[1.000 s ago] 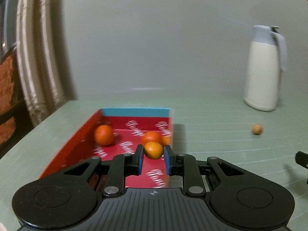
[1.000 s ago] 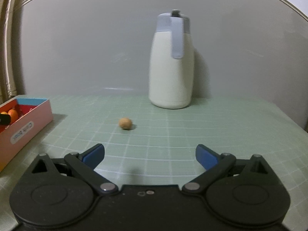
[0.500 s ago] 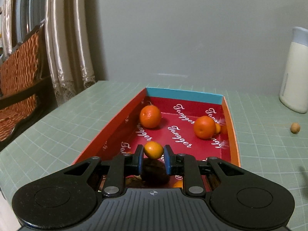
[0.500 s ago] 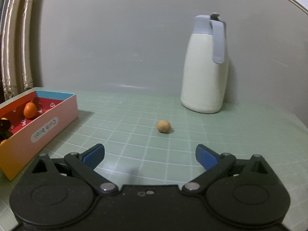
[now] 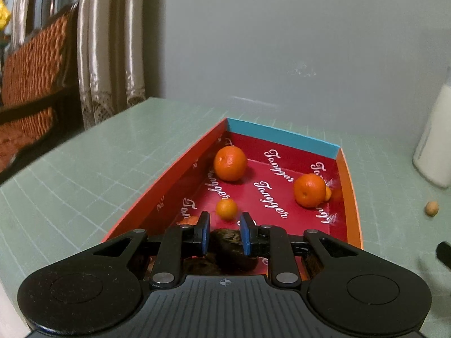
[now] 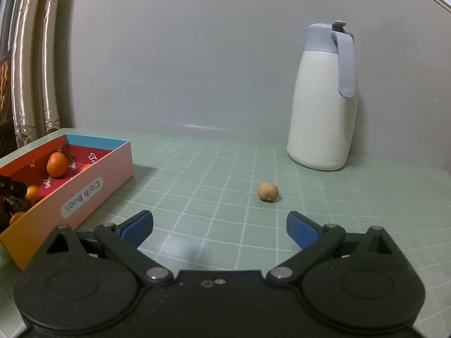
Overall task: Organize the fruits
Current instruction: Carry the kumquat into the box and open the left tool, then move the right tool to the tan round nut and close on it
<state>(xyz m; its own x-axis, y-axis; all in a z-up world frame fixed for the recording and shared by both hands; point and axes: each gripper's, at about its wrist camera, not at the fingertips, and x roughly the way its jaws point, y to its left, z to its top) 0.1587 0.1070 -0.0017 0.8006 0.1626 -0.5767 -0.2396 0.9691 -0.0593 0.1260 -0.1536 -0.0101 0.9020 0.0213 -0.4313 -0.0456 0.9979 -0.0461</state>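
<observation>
- Left gripper (image 5: 224, 232), seen through its own wrist camera: the jaws have just been opening a crack, and the small orange fruit (image 5: 226, 209) that sat between the blue pads half a second ago now lies free on the red floor of the box (image 5: 283, 138), just beyond the fingertips at 12 o'clock. Nothing is pinched between the pads; the dark shape below them I cannot identify.
- I judge this drop as done: one more fruit is in the box with the two larger oranges, one at 12 o'clock (image 5: 230, 163) and one at 1 o'clock (image 5: 309, 190).
- This gripper points down into the near end of the box, fingers level side by side.
- Right gripper (image 6: 220, 228), in its own view: the jaws stand wide apart and hold nothing.
- A tan round fruit (image 6: 267, 191) lies loose on the green mat (image 6: 197, 174) at about 1 o'clock from the fingertips, apart from them; the box sits away at 9 o'clock, a white jug (image 6: 324, 98) at 2 o'clock.
- I judge the tan fruit to be the next one to collect; this gripper tilts gently down toward the mat, short of it.
</observation>
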